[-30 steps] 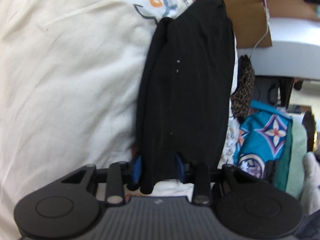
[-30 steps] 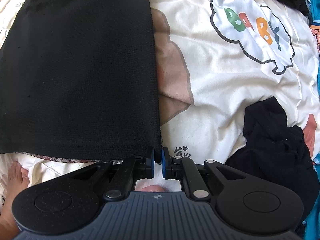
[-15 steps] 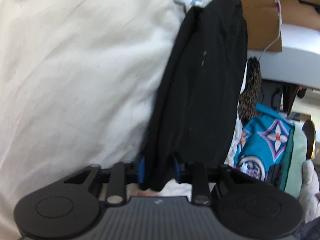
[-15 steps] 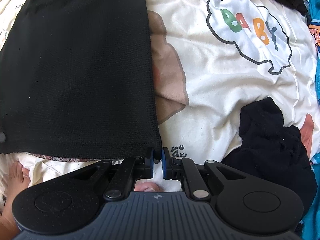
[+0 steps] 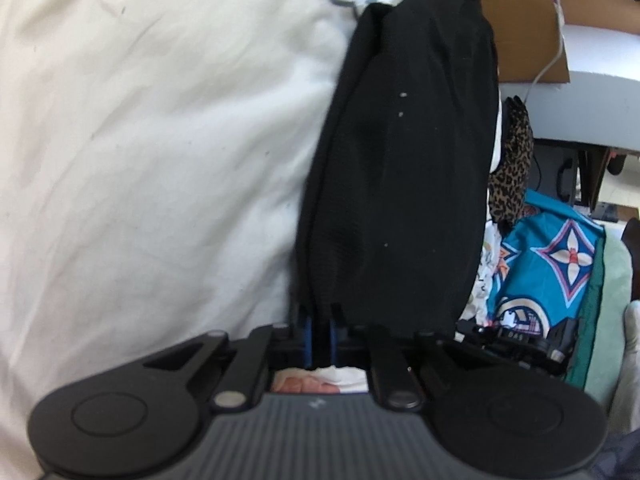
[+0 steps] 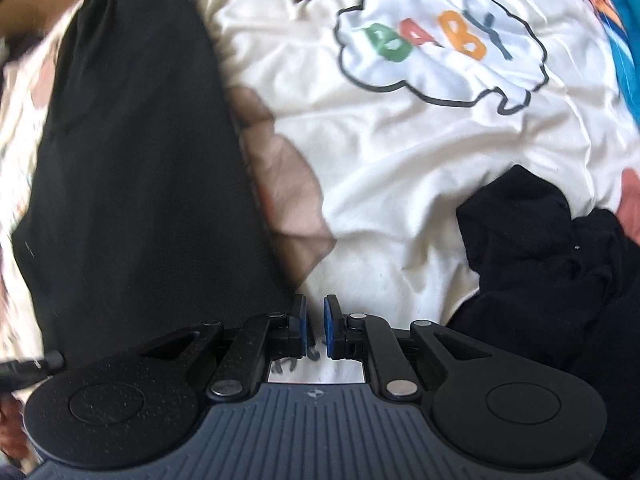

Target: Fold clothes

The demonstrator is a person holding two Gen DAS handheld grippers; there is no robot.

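Right now your left gripper (image 5: pixel 320 330) has its jaws pinched down to a narrow slit on the near end of the black garment (image 5: pixel 400 168), the blue pads gripping a bunched fold of the cloth. From that grip the garment runs away from you in a long folded band over the cream bedsheet (image 5: pixel 160 140). Its left edge is a doubled seam line against bare sheet; its right edge overhangs a strip of leopard-print fabric (image 5: pixel 512 168) and a turquoise patterned cloth (image 5: pixel 552 264).

Your right gripper (image 6: pixel 314 328) has its jaws slightly parted, with a small gap between the blue pads and printed sheet showing through it; nothing is held. The garment's near right corner lies just beside the left pad, and you cannot tell whether it touches. In this view the black garment (image 6: pixel 140 184) lies as a broad panel on the left, its right edge running straight up from the jaws.

To the right of that edge you have open sheet, marked by a brown print and the "BABY" cloud print (image 6: pixel 440 44). A crumpled dark garment (image 6: pixel 560 272) sits at the lower right, well apart from the black panel. On the left wrist side, the wide stretch of plain sheet to the left of the garment is free.
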